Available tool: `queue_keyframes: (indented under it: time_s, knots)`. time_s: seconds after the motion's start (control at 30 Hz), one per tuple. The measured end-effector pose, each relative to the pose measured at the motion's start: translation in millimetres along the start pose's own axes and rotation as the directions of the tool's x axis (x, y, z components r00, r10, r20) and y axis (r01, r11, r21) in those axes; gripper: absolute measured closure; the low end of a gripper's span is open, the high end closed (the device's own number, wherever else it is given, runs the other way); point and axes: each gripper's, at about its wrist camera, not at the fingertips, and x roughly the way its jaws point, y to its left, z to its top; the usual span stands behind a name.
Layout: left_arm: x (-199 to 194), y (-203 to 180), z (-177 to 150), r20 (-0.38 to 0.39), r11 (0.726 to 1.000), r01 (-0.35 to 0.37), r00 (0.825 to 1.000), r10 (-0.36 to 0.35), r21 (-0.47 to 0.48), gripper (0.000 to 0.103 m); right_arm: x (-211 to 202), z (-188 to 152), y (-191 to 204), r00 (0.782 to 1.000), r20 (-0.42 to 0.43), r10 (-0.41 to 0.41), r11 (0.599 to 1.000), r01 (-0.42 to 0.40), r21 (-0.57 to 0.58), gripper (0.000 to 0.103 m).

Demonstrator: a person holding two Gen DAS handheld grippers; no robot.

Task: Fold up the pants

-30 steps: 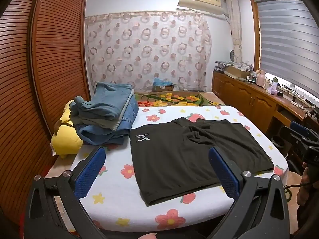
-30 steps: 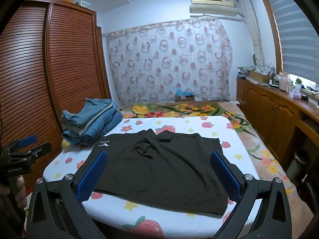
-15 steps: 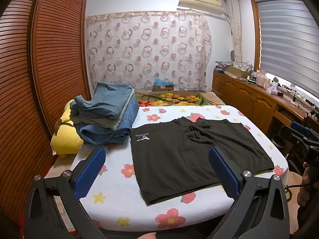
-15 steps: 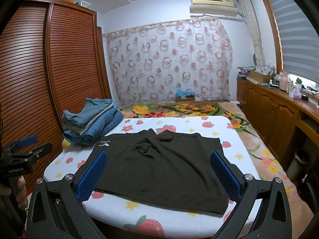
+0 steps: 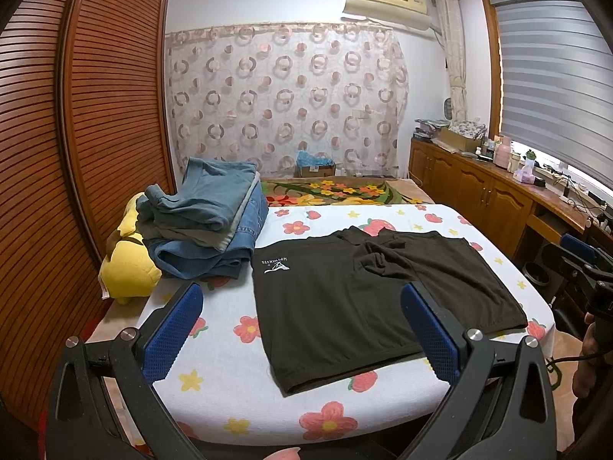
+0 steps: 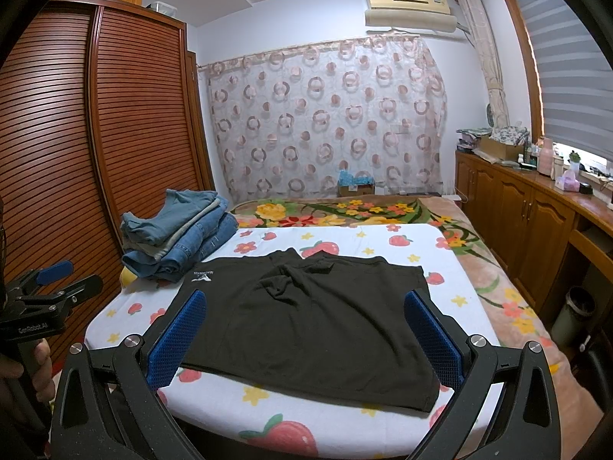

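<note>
Black pants (image 5: 367, 299) lie spread flat on the flowered bed (image 5: 230, 375), a stack of jeans (image 5: 207, 222) at far left, while both tongs, left (image 5: 302, 329) and right (image 6: 306, 341), gape wide above the near edge, holding nothing.

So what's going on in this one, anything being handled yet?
Not yet. A person holds a gripper in each hand over the near edge of a bed. The left gripper and right gripper are both open and empty. Black shorts lie spread flat on the flowered sheet, unfolded and untouched. A stack of folded jeans sits at the far left.
</note>
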Motion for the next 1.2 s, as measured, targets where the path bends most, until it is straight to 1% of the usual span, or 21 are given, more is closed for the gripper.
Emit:
queue_keyframes:
  time_s: [1.2]
  knots:
    - [-0.2,-0.2,-0.4,0.008,1.000,-0.001,1.000,0.001,0.001,0.000,-1.4,2.3,-0.8,1.000,0.005,0.001,1.000,-0.001,0.000,0.000]
